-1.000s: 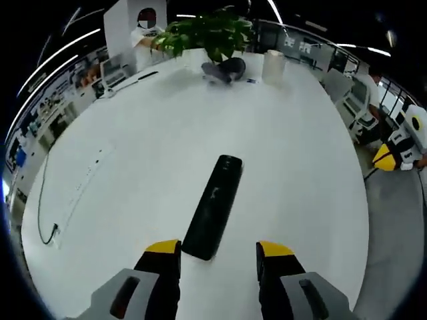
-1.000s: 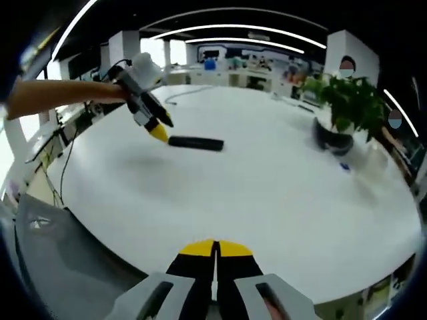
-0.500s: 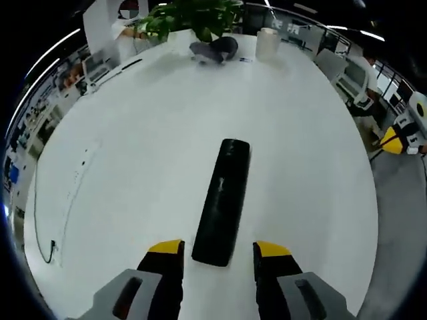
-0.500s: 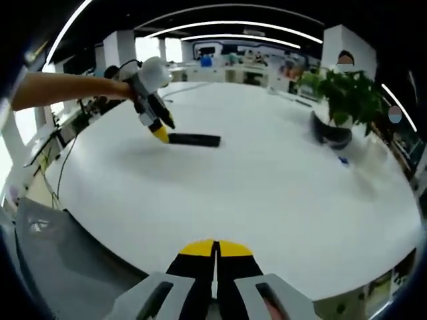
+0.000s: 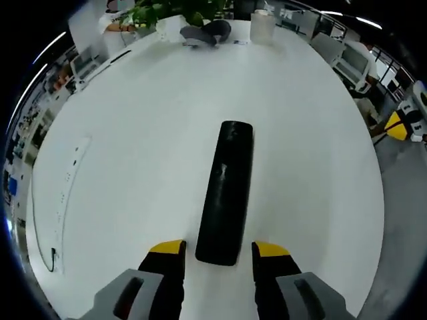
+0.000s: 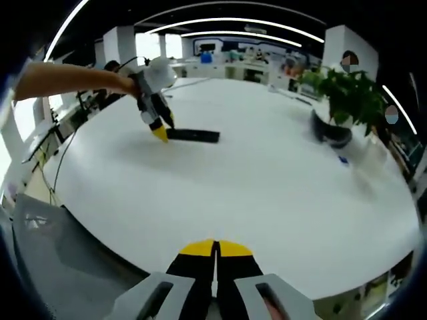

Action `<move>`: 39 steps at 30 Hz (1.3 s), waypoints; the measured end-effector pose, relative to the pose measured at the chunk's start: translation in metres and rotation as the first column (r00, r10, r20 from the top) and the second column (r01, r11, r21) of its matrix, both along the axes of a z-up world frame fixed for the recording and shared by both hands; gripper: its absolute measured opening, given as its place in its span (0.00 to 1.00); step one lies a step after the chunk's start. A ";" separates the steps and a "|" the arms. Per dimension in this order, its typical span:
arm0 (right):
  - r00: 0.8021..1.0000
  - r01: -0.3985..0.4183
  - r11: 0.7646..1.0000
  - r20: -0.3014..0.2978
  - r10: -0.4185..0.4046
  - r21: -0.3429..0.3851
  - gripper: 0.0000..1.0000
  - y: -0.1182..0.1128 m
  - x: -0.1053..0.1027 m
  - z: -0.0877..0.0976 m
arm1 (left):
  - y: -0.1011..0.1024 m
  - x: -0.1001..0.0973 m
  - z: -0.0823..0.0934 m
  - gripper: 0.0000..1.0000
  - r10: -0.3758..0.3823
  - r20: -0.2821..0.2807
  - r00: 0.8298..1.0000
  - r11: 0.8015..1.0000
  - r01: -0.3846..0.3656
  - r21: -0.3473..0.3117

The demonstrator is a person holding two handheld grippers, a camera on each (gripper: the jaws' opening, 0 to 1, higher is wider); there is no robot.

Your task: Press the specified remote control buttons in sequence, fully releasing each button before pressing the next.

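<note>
A long black remote control (image 5: 227,190) lies flat on the white round table (image 5: 133,133), pointing away from me. My left gripper (image 5: 217,250) hangs open just above its near end, one yellow-tipped jaw on each side. In the right gripper view the same remote (image 6: 193,135) lies far off at the upper left, with the left gripper (image 6: 159,127) held over its end by a person's arm (image 6: 67,79). My right gripper (image 6: 215,248) is shut with nothing in it, low over the table's near edge.
A potted green plant (image 6: 347,100) in a dark pot stands at the table's far side, with a white cylinder (image 5: 262,27) beside it. A white power strip with a cable (image 5: 67,193) lies at the left. Office desks and chairs ring the table.
The left gripper has moved forward and lower over the remote, whose near end now lies between the jaws. The right gripper has hardly moved.
</note>
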State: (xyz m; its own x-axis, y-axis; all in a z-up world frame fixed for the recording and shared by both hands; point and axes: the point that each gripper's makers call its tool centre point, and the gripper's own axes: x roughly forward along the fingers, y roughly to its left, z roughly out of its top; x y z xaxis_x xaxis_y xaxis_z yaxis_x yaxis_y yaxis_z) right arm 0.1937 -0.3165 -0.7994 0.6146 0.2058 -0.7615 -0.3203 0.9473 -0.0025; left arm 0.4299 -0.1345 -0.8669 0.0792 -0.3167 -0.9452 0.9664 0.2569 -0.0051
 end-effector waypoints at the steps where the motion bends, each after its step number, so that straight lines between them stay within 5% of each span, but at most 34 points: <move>1: 1.000 -0.002 1.000 0.001 0.002 0.000 0.00 0.000 0.000 0.000 | -0.001 0.000 0.000 0.40 0.000 -0.001 1.000 1.000 0.000 0.007; 9: 1.000 -0.006 1.000 0.004 0.006 0.010 0.00 0.001 0.000 0.001 | 0.000 -0.001 0.000 0.39 0.005 -0.004 1.000 1.000 -0.005 0.028; 17: 1.000 -0.005 1.000 0.020 0.005 0.017 0.00 0.002 0.000 0.004 | -0.005 -0.013 0.001 0.24 -0.032 0.005 0.999 0.998 0.032 0.047; 39: 0.999 -0.012 1.000 0.034 0.012 -0.002 0.00 0.001 0.001 0.005 | -0.005 -0.032 0.001 0.23 0.022 0.018 1.000 0.998 -0.023 0.050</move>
